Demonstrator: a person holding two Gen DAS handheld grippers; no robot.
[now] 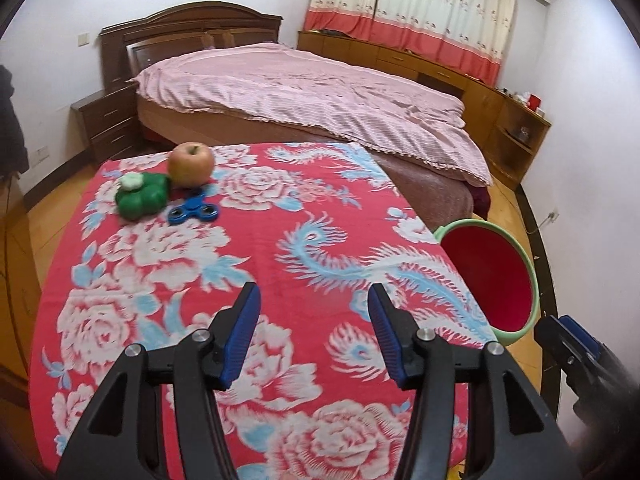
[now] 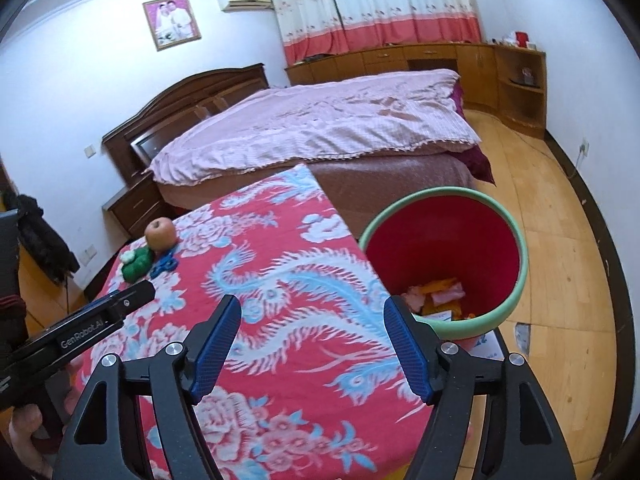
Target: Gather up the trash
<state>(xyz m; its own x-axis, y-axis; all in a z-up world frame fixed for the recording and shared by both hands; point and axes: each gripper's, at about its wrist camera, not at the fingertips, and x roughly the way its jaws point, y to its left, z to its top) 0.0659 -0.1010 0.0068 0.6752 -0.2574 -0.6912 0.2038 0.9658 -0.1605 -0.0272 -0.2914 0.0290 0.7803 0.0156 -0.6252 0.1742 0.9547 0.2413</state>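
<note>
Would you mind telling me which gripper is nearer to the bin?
Right. The right gripper hangs over the table edge right beside the bin; the left gripper is further in over the cloth, away from it.

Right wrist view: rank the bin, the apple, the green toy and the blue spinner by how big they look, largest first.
1. Bin, by far the largest, though it is also nearest the camera.
2. Apple and green toy: look about alike, so no ranking between them.
3. Blue spinner, smallest, partly hidden.
</note>
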